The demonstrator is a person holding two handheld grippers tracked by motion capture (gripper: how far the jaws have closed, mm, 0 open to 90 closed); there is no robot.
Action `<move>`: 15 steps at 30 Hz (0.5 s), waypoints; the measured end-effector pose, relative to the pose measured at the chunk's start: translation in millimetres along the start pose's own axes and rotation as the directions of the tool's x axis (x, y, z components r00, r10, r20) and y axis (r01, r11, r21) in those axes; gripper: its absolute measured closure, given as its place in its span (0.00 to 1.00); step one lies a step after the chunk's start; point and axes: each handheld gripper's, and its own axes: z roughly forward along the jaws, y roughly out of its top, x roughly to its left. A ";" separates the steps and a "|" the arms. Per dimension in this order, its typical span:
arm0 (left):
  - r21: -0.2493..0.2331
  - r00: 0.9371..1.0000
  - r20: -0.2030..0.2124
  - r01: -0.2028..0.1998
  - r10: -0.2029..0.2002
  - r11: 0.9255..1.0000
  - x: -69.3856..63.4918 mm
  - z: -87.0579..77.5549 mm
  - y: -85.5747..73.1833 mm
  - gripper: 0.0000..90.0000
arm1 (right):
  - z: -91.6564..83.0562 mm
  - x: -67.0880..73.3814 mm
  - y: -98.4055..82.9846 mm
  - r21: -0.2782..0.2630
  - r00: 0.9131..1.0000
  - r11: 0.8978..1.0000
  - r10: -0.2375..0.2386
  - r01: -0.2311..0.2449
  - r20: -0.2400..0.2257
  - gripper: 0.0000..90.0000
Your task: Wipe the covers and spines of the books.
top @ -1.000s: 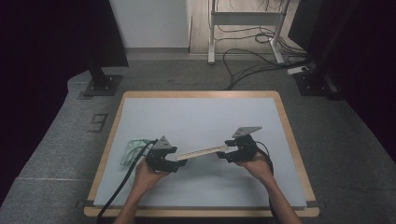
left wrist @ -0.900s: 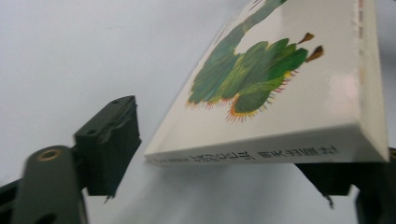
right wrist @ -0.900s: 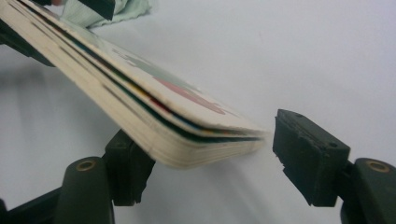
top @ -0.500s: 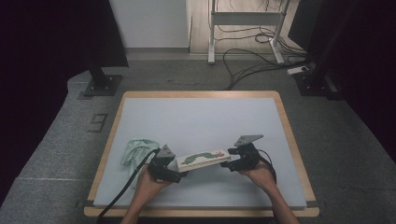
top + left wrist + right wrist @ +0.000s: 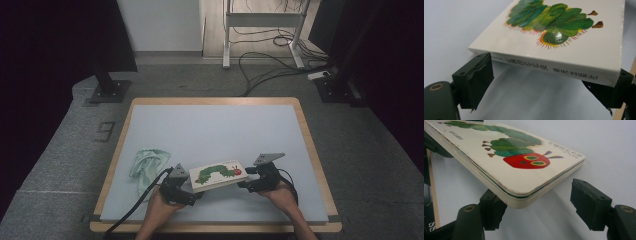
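Observation:
A white board book (image 5: 218, 174) with a green caterpillar on its cover hangs low over the table, cover up and tilted, between my two grippers. My left gripper (image 5: 186, 188) is at the spine end. In the left gripper view the spine (image 5: 554, 68) lies across the tops of both jaws. Those jaws have just been opening, and the pads (image 5: 477, 82) do not press on the book. My right gripper (image 5: 248, 179) is at the opposite end. There the book's corner (image 5: 524, 195) rests over one jaw, and the other pad (image 5: 589, 200) stands clear of it.
A crumpled pale green cloth (image 5: 147, 162) lies on the table left of the left hand. The grey table top has a wooden rim (image 5: 215, 100). Beyond it stand a black stand foot (image 5: 107, 90) and a cluster of floor cables (image 5: 280, 60).
The book has turned from edge-on to cover up. Both hands have come down and toward the near edge of the table with it.

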 end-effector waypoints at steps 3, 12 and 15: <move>-0.005 1.000 0.010 0.011 -0.010 1.000 -1.4 0.0 -3.5 0.13 | -0.4 1.9 -3.5 -0.002 1.000 1.000 0.002 -0.002 -0.003 0.33; -0.003 0.999 0.046 0.029 -0.029 1.000 -6.7 4.3 -14.8 0.13 | 2.0 11.6 -13.0 0.025 1.000 0.999 -0.029 0.030 -0.009 0.33; 0.004 0.999 0.040 0.015 -0.015 1.000 -8.7 4.5 -17.0 0.13 | 3.3 13.7 -15.7 0.031 0.999 0.999 -0.033 0.033 -0.012 0.33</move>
